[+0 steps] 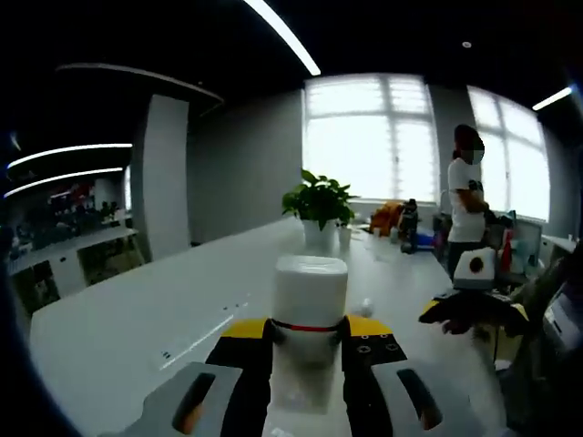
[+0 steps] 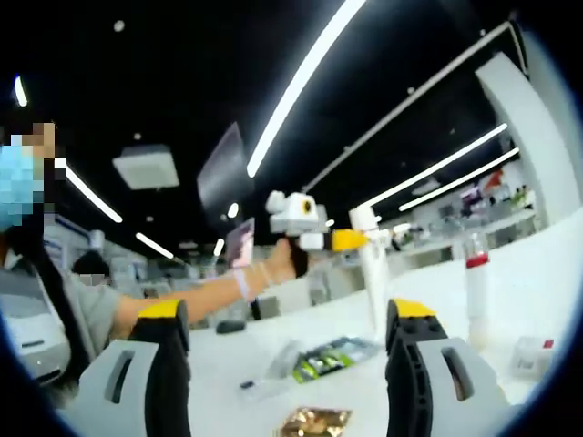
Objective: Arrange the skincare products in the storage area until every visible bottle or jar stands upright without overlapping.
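Observation:
In the left gripper view my left gripper (image 1: 308,330) is shut on a white bottle (image 1: 311,289) with a red ring, held up above the long white table (image 1: 137,328). The right gripper (image 1: 474,312) shows at the right, held by a hand. In the right gripper view my right gripper (image 2: 287,319) is open wide with nothing between its jaws. Beyond it a person's hand holds the left gripper (image 2: 351,241) against a tall white bottle (image 2: 372,282). A second white bottle (image 2: 475,296) with a red band stands upright on the table to the right.
Green sachets (image 2: 328,358) and a gold packet (image 2: 314,421) lie on the table (image 2: 237,364) between the jaws. A small white box (image 2: 530,355) sits at the far right. A potted plant (image 1: 319,205) and a standing person (image 1: 469,205) are at the table's far end.

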The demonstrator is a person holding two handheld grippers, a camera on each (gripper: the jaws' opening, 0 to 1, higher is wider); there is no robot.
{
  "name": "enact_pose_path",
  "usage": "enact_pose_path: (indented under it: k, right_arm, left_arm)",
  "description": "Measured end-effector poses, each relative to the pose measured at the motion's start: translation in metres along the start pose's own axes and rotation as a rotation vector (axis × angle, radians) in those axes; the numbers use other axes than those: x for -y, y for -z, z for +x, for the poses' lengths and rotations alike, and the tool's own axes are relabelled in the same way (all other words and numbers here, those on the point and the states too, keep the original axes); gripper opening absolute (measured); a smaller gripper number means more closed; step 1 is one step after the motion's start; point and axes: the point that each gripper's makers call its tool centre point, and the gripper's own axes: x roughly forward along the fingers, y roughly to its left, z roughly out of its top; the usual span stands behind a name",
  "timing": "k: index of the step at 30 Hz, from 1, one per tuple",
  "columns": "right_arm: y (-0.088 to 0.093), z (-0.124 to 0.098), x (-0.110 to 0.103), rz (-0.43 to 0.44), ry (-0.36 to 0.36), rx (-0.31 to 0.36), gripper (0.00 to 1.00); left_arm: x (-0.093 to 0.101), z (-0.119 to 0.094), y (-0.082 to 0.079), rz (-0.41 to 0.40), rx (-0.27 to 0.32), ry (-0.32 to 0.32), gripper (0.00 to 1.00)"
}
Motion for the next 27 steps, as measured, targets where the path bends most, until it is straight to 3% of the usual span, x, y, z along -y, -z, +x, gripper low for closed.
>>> enact_pose_path:
  k: [6,8,11,14,16,18,21,24,27]
  right_arm:
    - [-0.009,0.033,0.005,0.013,0.003,0.004,0.91]
    - [-0.006,0.044,0.014,0.026,0.039,-0.016,0.9]
    - [-0.001,0.06,0.033,0.047,0.111,-0.034,0.88]
    - [0.008,0.07,0.051,0.014,0.159,-0.082,0.87]
    - [0.015,0.078,0.063,0.041,0.192,-0.087,0.83]
    - [0.017,0.083,0.057,0.085,0.124,-0.052,0.77]
    - [0.023,0.083,0.051,0.15,0.072,-0.034,0.78]
    - [0.033,0.081,0.051,0.173,0.036,-0.057,0.79]
    - [0.035,0.077,0.054,0.218,0.047,-0.062,0.75]
  left_arm:
    - [0.012,-0.013,-0.006,-0.035,0.069,-0.044,0.28]
    - [0.014,-0.016,-0.008,-0.05,0.085,-0.054,0.28]
    - [0.016,-0.024,-0.011,-0.038,0.119,-0.122,0.28]
    - [0.016,-0.027,-0.011,-0.034,0.139,-0.15,0.28]
    - [0.012,-0.029,-0.015,-0.063,0.208,-0.182,0.28]
    - [0.006,-0.034,-0.017,-0.075,0.263,-0.219,0.28]
    - [-0.006,-0.041,-0.015,-0.081,0.32,-0.301,0.28]
    - [-0.013,-0.04,-0.006,-0.054,0.299,-0.386,0.28]
    - [-0.014,-0.035,-0.006,-0.029,0.278,-0.436,0.28]
